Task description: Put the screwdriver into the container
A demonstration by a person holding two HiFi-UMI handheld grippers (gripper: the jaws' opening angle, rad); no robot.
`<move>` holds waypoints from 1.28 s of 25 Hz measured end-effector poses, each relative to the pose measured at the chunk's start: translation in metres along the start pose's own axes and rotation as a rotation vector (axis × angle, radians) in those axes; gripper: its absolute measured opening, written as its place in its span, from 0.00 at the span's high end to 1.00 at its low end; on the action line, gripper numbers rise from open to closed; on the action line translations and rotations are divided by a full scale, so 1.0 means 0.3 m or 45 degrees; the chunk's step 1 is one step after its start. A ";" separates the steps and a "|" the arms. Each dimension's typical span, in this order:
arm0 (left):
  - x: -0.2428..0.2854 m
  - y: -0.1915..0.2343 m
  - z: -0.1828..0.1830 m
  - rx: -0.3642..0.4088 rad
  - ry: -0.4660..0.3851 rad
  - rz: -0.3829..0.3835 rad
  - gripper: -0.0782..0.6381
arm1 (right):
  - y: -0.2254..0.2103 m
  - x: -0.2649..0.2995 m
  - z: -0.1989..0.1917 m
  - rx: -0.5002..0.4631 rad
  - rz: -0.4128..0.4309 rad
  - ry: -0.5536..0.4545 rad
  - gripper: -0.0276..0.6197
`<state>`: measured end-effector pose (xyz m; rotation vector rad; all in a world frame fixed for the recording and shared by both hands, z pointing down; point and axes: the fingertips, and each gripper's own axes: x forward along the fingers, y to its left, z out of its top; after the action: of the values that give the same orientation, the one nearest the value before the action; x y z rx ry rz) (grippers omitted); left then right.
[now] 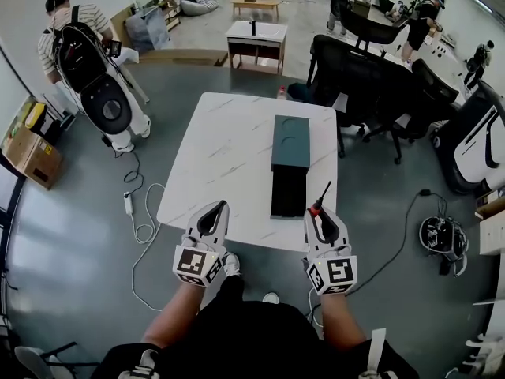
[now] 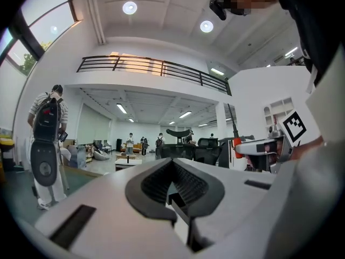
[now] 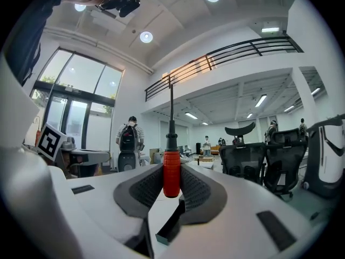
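Note:
A dark green oblong container (image 1: 290, 142) lies on the white table (image 1: 229, 164), and its near end (image 1: 289, 194) stands open and black. My right gripper (image 1: 319, 212) hovers at the table's near edge, just right of that open end. It is shut on a screwdriver (image 1: 322, 196) with a red handle, whose black shaft points up and away. In the right gripper view the red handle (image 3: 171, 176) sits clamped between the pads of the right gripper (image 3: 171, 165). My left gripper (image 1: 218, 207) hangs over the near edge further left. Its jaws are shut and hold nothing, as the left gripper view (image 2: 172, 161) also shows.
Black office chairs (image 1: 371, 77) crowd the table's far right side. On the floor to the left lie a power strip with a white cable (image 1: 129, 204), a cardboard box (image 1: 31, 156) and a white machine (image 1: 106, 101), with a person (image 1: 67, 30) beside it. A round device (image 1: 442, 239) sits right.

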<state>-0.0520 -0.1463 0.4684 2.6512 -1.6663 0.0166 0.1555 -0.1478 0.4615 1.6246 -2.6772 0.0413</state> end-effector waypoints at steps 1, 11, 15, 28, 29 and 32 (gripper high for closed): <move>0.023 0.023 0.000 0.003 0.001 -0.009 0.88 | -0.006 0.027 -0.003 -0.002 -0.012 0.008 0.79; 0.235 0.226 -0.043 -0.023 0.018 -0.130 0.88 | -0.025 0.277 -0.084 -0.028 -0.131 0.142 0.79; 0.289 0.274 -0.052 -0.023 0.023 -0.202 0.88 | -0.041 0.339 -0.142 0.007 -0.192 0.208 0.79; 0.364 0.306 -0.104 -0.038 0.092 -0.232 0.88 | -0.102 0.400 -0.387 0.111 -0.189 0.466 0.79; 0.367 0.307 -0.108 -0.037 0.097 -0.228 0.88 | -0.106 0.410 -0.411 0.109 -0.180 0.500 0.79; 0.369 0.309 -0.138 -0.041 0.125 -0.214 0.88 | -0.116 0.435 -0.471 0.158 -0.173 0.585 0.79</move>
<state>-0.0878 -0.2856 0.5116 2.7089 -1.3996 0.1153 0.1253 -0.2756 0.6062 1.5864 -2.2523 0.5204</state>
